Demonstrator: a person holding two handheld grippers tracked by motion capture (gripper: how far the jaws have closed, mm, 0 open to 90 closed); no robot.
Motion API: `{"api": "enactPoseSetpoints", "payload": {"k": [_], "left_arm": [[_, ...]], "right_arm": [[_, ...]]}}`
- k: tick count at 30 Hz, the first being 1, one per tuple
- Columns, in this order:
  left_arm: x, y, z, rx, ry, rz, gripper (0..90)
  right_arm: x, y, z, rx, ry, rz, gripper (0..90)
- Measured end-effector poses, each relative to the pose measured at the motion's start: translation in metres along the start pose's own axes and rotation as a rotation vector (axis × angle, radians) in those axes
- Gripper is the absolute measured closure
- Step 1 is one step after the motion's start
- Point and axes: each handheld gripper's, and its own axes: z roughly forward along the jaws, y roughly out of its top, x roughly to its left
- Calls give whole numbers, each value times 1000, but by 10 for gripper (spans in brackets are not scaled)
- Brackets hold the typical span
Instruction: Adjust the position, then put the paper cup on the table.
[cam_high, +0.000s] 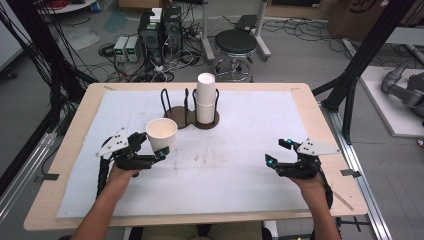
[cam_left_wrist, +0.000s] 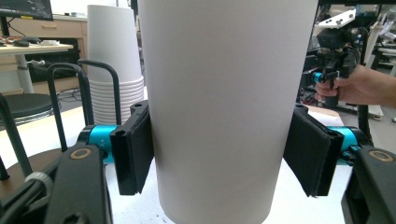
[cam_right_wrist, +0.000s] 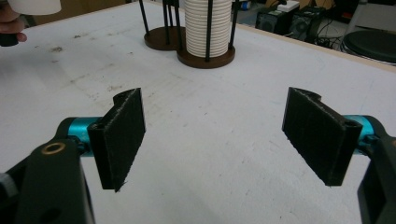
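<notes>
I can read no text, label, brand or number anywhere from here. The cardboard box (cam_high: 361, 15) at the far right of the high view carries a dark printed mark, but it is cut off at the frame edge and too blurred for me to make out. The monitor (cam_left_wrist: 25, 8) in the left gripper view shows only illegible specks.

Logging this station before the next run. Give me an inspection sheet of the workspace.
Surface: wooden table under a white mat, faintly stained.
Job's things: single paper cup upright; cup stack in a double wire holder.
Clutter: nothing seen on the mat.
Tools: left tool shut on the single paper cup; right tool open, empty.
Cables: one trailing from each tool.
Surroundings: stool, computer towers, floor wiring.
</notes>
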Motion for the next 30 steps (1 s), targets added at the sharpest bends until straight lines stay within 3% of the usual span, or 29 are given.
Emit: {"api": "enactPoseSetpoints", "payload": {"k": [8, 19, 25, 30], "left_arm": [[6, 1, -8, -31, 27, -7, 314], [25, -1, -23, -56, 101, -16, 314], [36, -5, -30, -43, 151, -29, 315], [46, -14, -31, 13, 206, -93, 311]], "right_arm": [[-1, -1, 2, 3, 1, 1, 218], [0, -1, 2, 5, 6, -9, 219], [1, -2, 3, 10, 13, -10, 220], [1, -2, 2, 9, 15, -10, 220]]}}
